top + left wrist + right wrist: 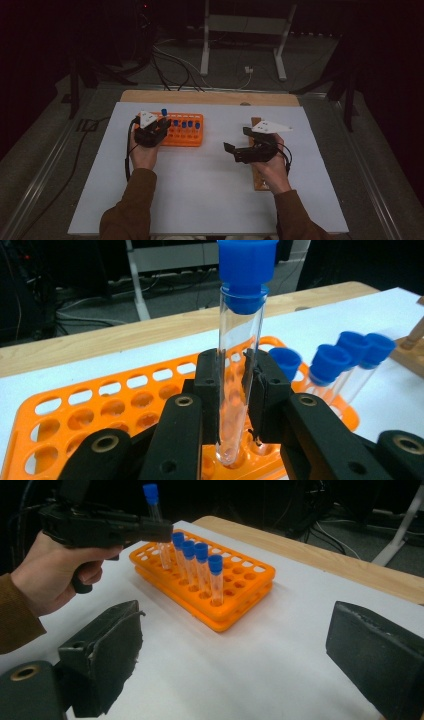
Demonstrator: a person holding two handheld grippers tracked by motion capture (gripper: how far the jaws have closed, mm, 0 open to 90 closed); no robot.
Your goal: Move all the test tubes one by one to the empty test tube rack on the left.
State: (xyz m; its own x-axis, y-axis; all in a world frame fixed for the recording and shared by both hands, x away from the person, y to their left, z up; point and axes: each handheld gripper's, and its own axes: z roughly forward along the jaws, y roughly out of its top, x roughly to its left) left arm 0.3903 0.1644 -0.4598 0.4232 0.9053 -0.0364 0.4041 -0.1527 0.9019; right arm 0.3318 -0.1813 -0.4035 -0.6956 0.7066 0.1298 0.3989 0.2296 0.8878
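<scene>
My left gripper (160, 125) is shut on a clear test tube with a blue cap (240, 340) and holds it upright over the orange rack (194, 138). The tube's lower end sits at a hole near the rack's left end (100, 405). Several capped tubes (200, 560) stand in a row in the rack (240, 595). In the right gripper view the left gripper (150, 530) grips the tube (152, 500) below its cap. My right gripper (236, 139) is open, with nothing between its pads (115, 650), and points left toward the rack.
A wooden strip (258, 177) lies under my right hand on the white sheet (200, 200). The wooden table edge (210, 96) runs behind the rack. Cables and a white stand's legs (205, 55) are on the floor beyond.
</scene>
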